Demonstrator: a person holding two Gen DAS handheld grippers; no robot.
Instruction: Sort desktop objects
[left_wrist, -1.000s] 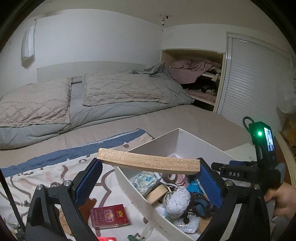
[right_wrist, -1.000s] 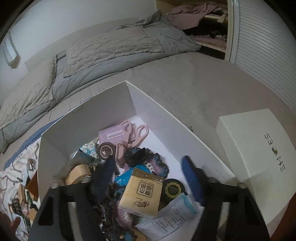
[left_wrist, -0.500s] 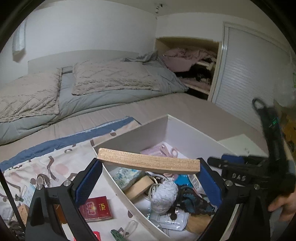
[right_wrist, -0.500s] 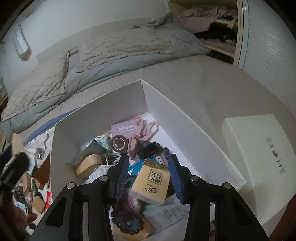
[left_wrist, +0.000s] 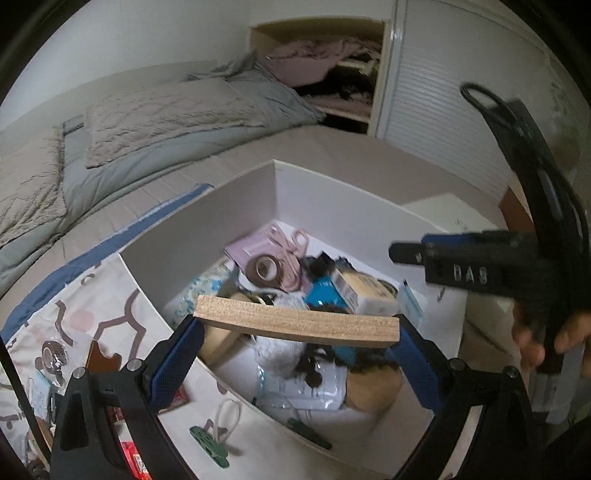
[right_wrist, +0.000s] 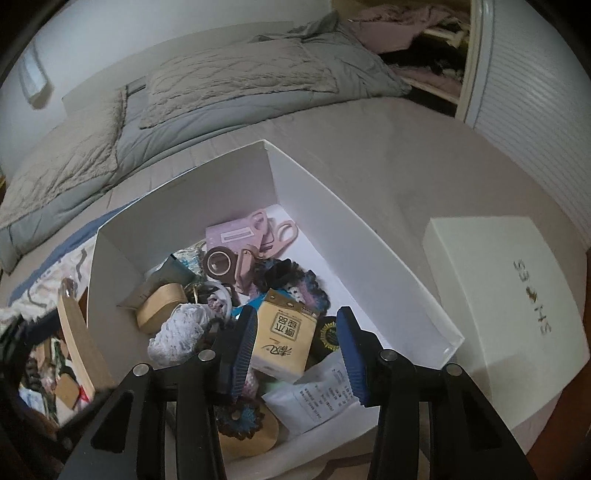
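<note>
I've got the left gripper (left_wrist: 295, 328) clamped on the ends of a wooden board (left_wrist: 295, 322), held level above the near side of the white box (left_wrist: 207, 225). On the right-hand camera that same board (right_wrist: 79, 339) shows at the left edge, just outside the box wall. My right gripper (right_wrist: 295, 332) has just been closing and now pinches the tan tissue pack (right_wrist: 284, 336) between its blue pads, down inside the white box (right_wrist: 332, 218). From the left camera I see the right gripper (left_wrist: 476, 266) reaching in from the side, a hand (left_wrist: 550, 339) on its grip. Around the pack lie a roll of brown tape (right_wrist: 219, 263), pink scissors (right_wrist: 275, 230), a crocheted piece (right_wrist: 306, 286), a white knitted ball (right_wrist: 181, 328) and a printed paper packet (right_wrist: 317, 398). A cream shoe-box lid (right_wrist: 509, 295) rests on the bed just beside the box. On the patterned cloth (left_wrist: 85, 314) at left sit loose small items.
</note>
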